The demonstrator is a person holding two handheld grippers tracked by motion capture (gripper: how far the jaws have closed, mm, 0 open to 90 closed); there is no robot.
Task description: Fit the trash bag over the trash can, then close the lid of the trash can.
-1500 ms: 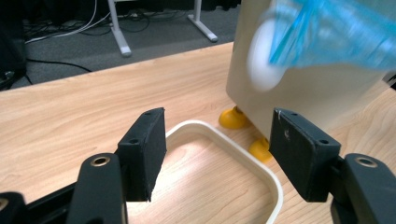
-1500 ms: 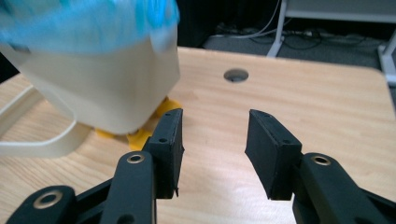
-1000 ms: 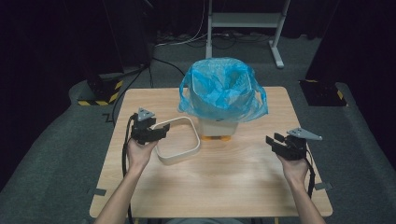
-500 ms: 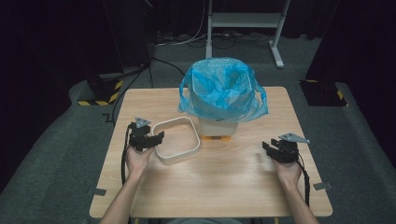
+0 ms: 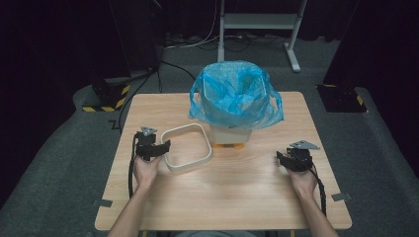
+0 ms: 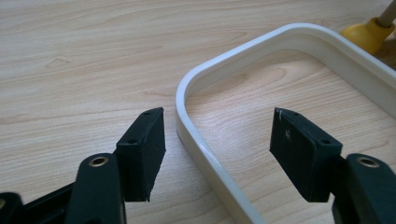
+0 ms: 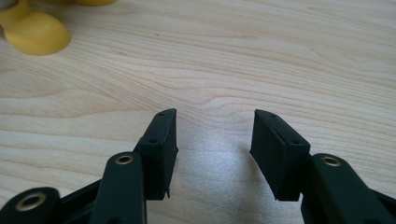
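Note:
A white square ring with rounded corners lies flat on the wooden table, left of centre. My left gripper sits low at the ring's left side. In the left gripper view its jaws straddle the ring's rim, one pad outside and one inside, with gaps on both sides, so it is open. My right gripper rests low over bare wood at the right. Its jaws have just been opening and nothing is between them.
A white bin lined with a blue plastic bag stands behind the ring on yellow feet, with one foot at each view's edge. Beyond the table are dark floor, cables and a grey stand.
Both hands have sunk toward the tabletop. The right gripper drifted a little inward and its jaws stand wider. The white ring has stayed where it was.

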